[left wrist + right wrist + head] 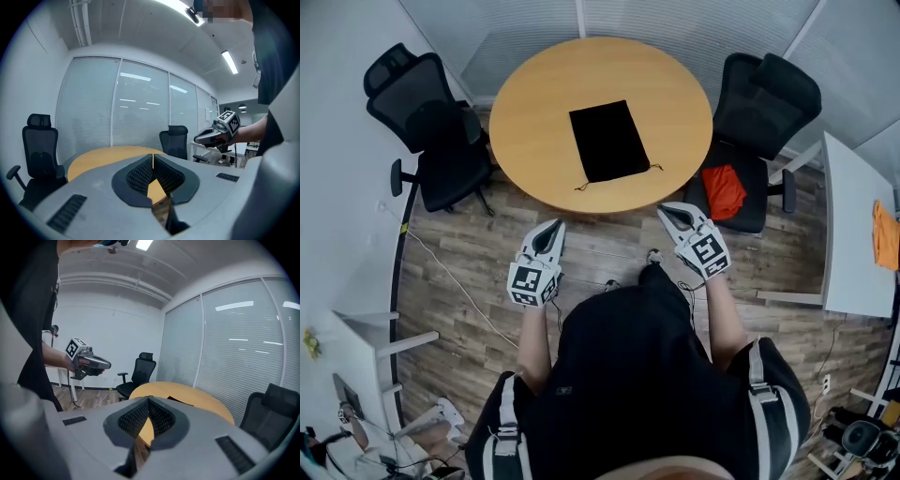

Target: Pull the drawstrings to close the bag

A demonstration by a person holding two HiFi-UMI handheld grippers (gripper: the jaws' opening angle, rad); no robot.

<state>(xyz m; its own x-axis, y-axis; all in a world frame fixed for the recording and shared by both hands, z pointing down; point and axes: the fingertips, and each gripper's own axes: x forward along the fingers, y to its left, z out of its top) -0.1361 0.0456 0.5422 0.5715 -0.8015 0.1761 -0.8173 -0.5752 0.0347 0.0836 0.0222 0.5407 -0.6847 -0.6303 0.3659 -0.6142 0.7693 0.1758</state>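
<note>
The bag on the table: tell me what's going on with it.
A person stands at the round table with a gripper in each hand. The left gripper and the right gripper are both shut and empty, held short of the table's near edge. The black bag lies flat on the tabletop, its drawstrings trailing loose from the end nearest the person. Neither gripper touches them, so the pull has not yet begun.

Bright ceiling strip light [230,62] (fisheye-warped edges), everything sharp.
</note>
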